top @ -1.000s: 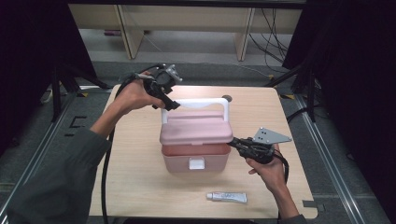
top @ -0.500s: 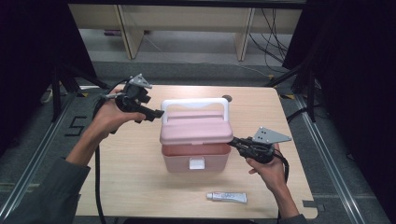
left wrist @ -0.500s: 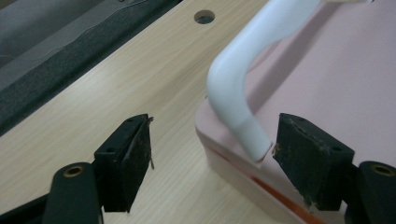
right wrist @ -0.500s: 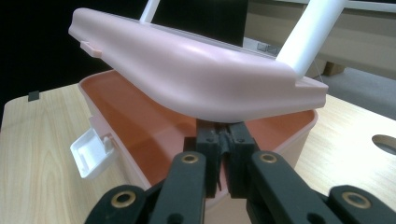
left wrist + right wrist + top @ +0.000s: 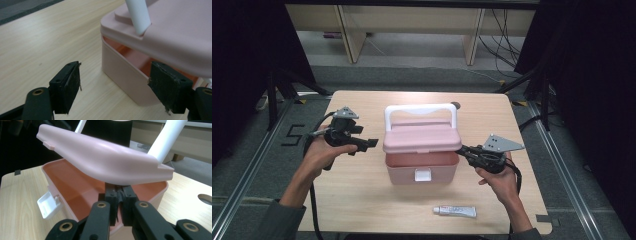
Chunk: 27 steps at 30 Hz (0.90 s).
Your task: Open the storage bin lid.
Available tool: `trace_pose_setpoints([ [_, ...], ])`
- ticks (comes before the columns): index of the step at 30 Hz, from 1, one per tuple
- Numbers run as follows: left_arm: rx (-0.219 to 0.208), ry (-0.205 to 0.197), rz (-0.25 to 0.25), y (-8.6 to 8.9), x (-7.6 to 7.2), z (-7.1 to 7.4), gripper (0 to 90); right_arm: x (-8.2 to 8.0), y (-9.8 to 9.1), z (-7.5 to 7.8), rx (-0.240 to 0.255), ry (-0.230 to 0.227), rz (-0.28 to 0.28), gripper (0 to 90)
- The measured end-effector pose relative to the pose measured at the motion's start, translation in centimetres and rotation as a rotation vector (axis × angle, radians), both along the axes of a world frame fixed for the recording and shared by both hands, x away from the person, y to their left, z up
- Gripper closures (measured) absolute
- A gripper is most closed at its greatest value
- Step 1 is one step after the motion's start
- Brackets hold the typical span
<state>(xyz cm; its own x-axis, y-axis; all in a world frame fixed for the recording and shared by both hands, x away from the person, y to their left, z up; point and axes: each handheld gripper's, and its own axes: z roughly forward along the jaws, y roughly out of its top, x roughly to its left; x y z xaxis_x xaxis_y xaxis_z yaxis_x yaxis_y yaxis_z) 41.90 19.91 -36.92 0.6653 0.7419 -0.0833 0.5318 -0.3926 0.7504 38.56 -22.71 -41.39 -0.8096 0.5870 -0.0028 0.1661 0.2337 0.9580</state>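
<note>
Wood covers the table (image 5: 362, 195), and dark curtains hang all around it. A pink box (image 5: 422, 167) sits in the middle of the table, right between the two tongs. Its lid (image 5: 422, 138) is tipped up a little, so you can see inside, and a white handle (image 5: 420, 111) stands up on top. The right tongs (image 5: 464, 150) are squeezed together and poke under the edge of the lid on their side; they seem to prop it up. The left tongs (image 5: 373, 143) are near the other side of the box, not touching it. Their jaws have just been opening and now stand wide apart with nothing between them. A small white tube (image 5: 455, 211) lies on the table in front of the right tongs' hand. The box looks like hard, smooth plastic, so it is likely light and stiff but a bit slippery. The thin lid edge is a good place to grab, or the handle.
</note>
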Motion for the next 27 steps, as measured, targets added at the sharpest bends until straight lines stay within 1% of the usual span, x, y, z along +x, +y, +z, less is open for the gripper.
trace_pose_setpoints([
  [2, -0.028, 0.005, 0.018, 0.2, -0.2, -0.7, 24.9, 0.0, 0.0, 0.0, 0.003, 0.009, 0.003, 87.1],
  [3, -0.047, 0.010, 0.024, 0.2, -0.3, -1.0, 25.1, 0.0, 0.0, 0.0, 0.004, 0.013, 0.005, 87.1],
  [4, -0.057, 0.015, 0.025, 0.2, -0.4, -1.2, 25.4, 0.0, 0.0, 0.0, 0.005, 0.016, 0.006, 87.1],
  [5, -0.070, 0.015, 0.026, 0.2, -0.5, -1.3, 25.4, -0.1, 0.1, 0.0, 0.017, 0.036, 0.011, 87.1],
  [6, -0.077, 0.011, 0.030, 0.1, -0.6, -1.4, 25.5, 0.0, 0.0, 0.0, 0.010, 0.030, 0.009, 87.1],
  [7, -0.080, 0.009, 0.031, -0.1, -0.7, -1.6, 25.7, 0.0, 0.0, 0.1, 0.011, 0.044, 0.008, 87.1],
  [8, -0.067, 0.016, 0.024, -0.3, -0.7, -1.7, 26.0, 0.1, 0.0, 0.1, 0.011, 0.022, 0.008, 87.1],
  [9, -0.062, 0.019, 0.017, -0.4, -0.8, -1.8, 26.1, 0.0, 0.1, 0.1, 0.023, 0.041, 0.003, 87.1],
  [10, -0.071, 0.023, 0.018, -0.6, -0.8, -1.9, 26.1, -0.1, 0.1, 0.2, 0.012, 0.043, -0.007, 87.1],
  [11, -0.073, 0.023, 0.023, -0.8, -0.9, -2.0, 26.2, 0.1, 0.0, 0.2, 0.010, 0.006, -0.010, 87.1],
  [12, -0.078, 0.020, 0.021, -1.0, -0.9, -2.1, 26.6, 0.2, 0.0, 0.3, 0.006, 0.005, 0.002, 87.1],
  [13, -0.079, 0.023, 0.022, -1.2, -0.9, -2.2, 26.9, 0.1, 0.0, 0.3, 0.017, 0.027, 0.007, 87.1],
  [14, -0.076, 0.030, 0.018, -1.3, -0.9, -2.3, 27.0, 0.1, 0.0, 0.4, 0.008, 0.023, 0.000, 87.1],
  [15, -0.072, 0.035, 0.015, -1.5, -1.0, -2.5, 27.1, 0.1, 0.0, 0.4, 0.016, 0.020, 0.003, 87.1],
  [16, -0.079, 0.037, 0.015, -1.7, -1.0, -2.7, 27.3, 0.0, 0.1, 0.4, 0.023, 0.040, 0.002, 87.0],
  [17, -0.079, 0.049, 0.007, -1.8, -1.0, -2.9, 27.7, -0.1, 0.1, 0.5, 0.016, 0.039, -0.010, 86.9],
  [18, -0.088, 0.050, 0.008, -2.0, -1.0, -3.0, 27.9, -0.1, 0.2, 0.5, 0.024, 0.030, -0.022, 87.0],
  [19, -0.093, 0.057, 0.004, -2.1, -1.1, -3.1, 27.9, 0.2, 0.1, 0.5, 0.015, 0.002, -0.013, 87.0],
  [21, -0.089, 0.065, -0.012, -2.4, -1.1, -3.2, 28.0, 0.2, 0.1, 0.5, 0.022, 0.013, 0.005, 87.0],
  [23, -0.089, 0.069, -0.011, -2.6, -1.1, -3.3, 28.2, 0.1, 0.1, 0.6, 0.020, 0.036, 0.001, 87.0],
  [24, -0.083, 0.067, -0.013, -2.8, -1.1, -3.4, 28.8, 0.1, 0.1, 0.6, 0.025, 0.026, 0.003, 86.9],
  [25, -0.082, 0.072, -0.018, -3.0, -1.1, -3.4, 28.9, 0.1, 0.1, 0.6, 0.028, 0.032, 0.003, 86.9],
  [26, -0.084, 0.067, -0.017, -3.2, -1.2, -3.5, 29.4, 0.1, 0.2, 0.6, 0.027, 0.030, 0.005, 87.0],
  [27, -0.091, 0.065, -0.020, -3.4, -1.2, -3.7, 30.7, 0.2, 0.2, 0.7, 0.022, 0.016, 0.009, 87.0],
])
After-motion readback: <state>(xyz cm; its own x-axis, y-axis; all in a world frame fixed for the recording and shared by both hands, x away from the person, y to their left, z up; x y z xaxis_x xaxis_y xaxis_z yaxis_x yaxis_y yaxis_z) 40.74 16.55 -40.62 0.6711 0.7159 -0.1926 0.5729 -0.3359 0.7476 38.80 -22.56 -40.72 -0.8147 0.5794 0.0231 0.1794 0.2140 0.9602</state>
